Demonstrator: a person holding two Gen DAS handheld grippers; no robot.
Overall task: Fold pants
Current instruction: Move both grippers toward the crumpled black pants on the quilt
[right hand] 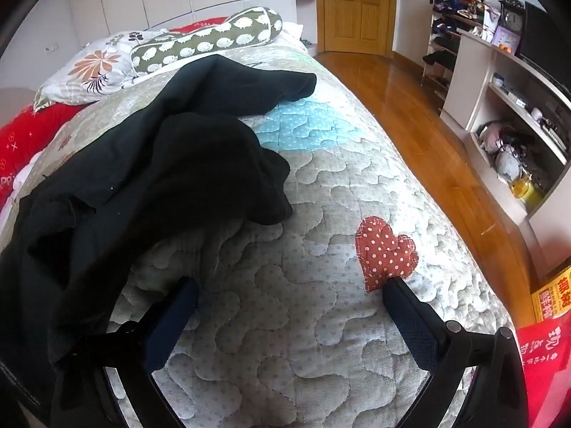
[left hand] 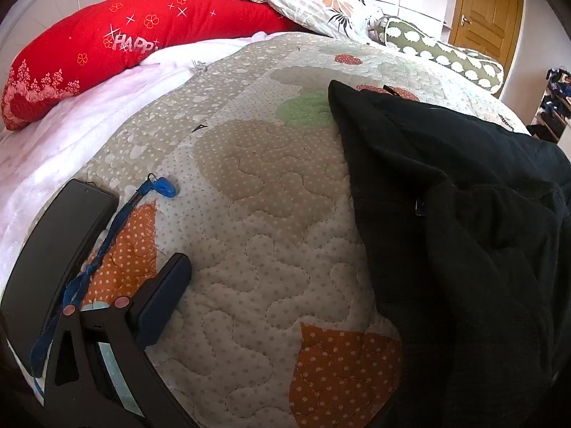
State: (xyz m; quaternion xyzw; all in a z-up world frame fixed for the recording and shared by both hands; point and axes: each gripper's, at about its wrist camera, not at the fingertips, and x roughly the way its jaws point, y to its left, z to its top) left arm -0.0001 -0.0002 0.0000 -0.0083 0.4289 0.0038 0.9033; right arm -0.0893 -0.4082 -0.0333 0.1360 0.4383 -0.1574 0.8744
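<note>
Black pants (right hand: 150, 164) lay crumpled on the quilt (right hand: 321, 185), unfolded, in a loose heap with no flat panel showing. Judged: task at its start, no fold made yet.

Position: pants occupied the middle of the bed. In the left wrist view they filled the right side (left hand: 464, 214); in the right wrist view they filled the left side. So the garment sat between the 2 grippers, which fits a 2-handed pickup from either side.

Left gripper (left hand: 321, 303): only 1 finger (left hand: 167, 299) was visible, at lower left; the other was hidden by the black cloth or out of frame. Jaws stood at full spread, nothing between them, no grip. A phone (left hand: 53, 260) and a blue lanyard (left hand: 117, 228) lay on the quilt beside that finger.

Right gripper (right hand: 289, 306): both fingers visible, spread wide over bare quilt, holding nothing. The left finger (right hand: 171, 321) sat just beside the pants' near edge; contact could not be told.

Orientation: in the right wrist view, 2 leg-like lobes ran away from the camera toward the pillows (right hand: 200, 39), the far one ending near a blue patch (right hand: 303, 121). Long axis judged to run roughly near-to-far along the bed, slanting right. Which end was the waistband could not be told.

Next step, judged: find waistband, spread flat.
</note>
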